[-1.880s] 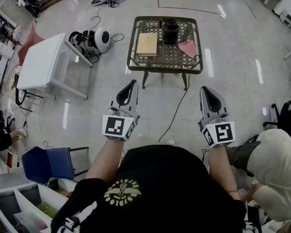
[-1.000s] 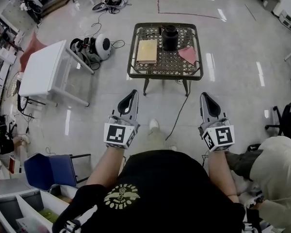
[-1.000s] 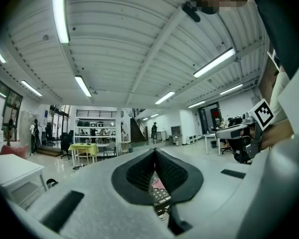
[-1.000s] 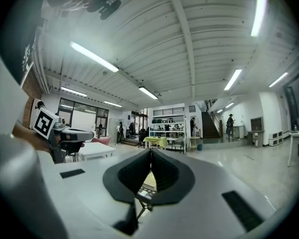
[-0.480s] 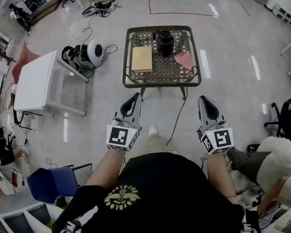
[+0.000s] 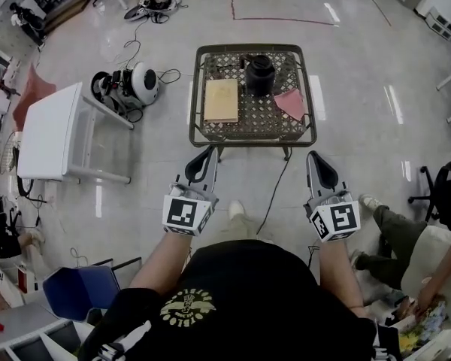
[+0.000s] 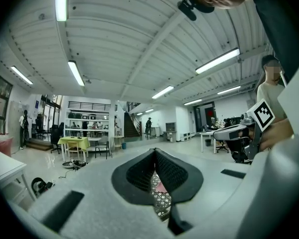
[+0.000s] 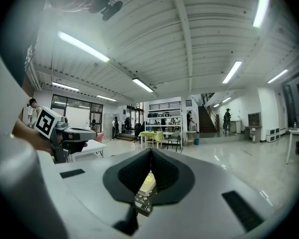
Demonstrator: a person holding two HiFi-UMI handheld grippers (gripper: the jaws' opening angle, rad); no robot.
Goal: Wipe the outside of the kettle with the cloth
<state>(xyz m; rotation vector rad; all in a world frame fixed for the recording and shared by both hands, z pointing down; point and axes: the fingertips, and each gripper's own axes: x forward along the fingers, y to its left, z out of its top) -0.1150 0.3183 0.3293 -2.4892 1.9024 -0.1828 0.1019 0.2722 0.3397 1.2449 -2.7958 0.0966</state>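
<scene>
**Plainly short of the desk, both grippers closed and empty**

The kettle [image 6: 260,74], dark and round, stands upright toward the far side of a lattice-topped metal desk [image 6: 252,141], about midway across. The pink cloth [image 6: 291,104] lies flat on the desk top just beside the kettle, on its near right; whether the two touch I cannot tell. A tan book [image 6: 221,100] lies to the kettle's left.

Both grippers are held out over the floor [image 6: 361,126] on the person's side of the desk, pointing toward it. The left gripper [image 6: 207,153] aims at the desk's near left corner, the right gripper [image 6: 314,156] just outside the near right corner. Kettle and cloth lie beyond the tips of both, past the near desk edge; the cloth is nearer the right gripper.

In the left gripper view the fingers [image 7: 177,176] meet at their tips with nothing between them; through the slit below, a bit of desk lattice and the pink cloth show ahead. In the right gripper view the fingers are likewise pressed together, empty, with a desk corner and the book showing beyond
</scene>
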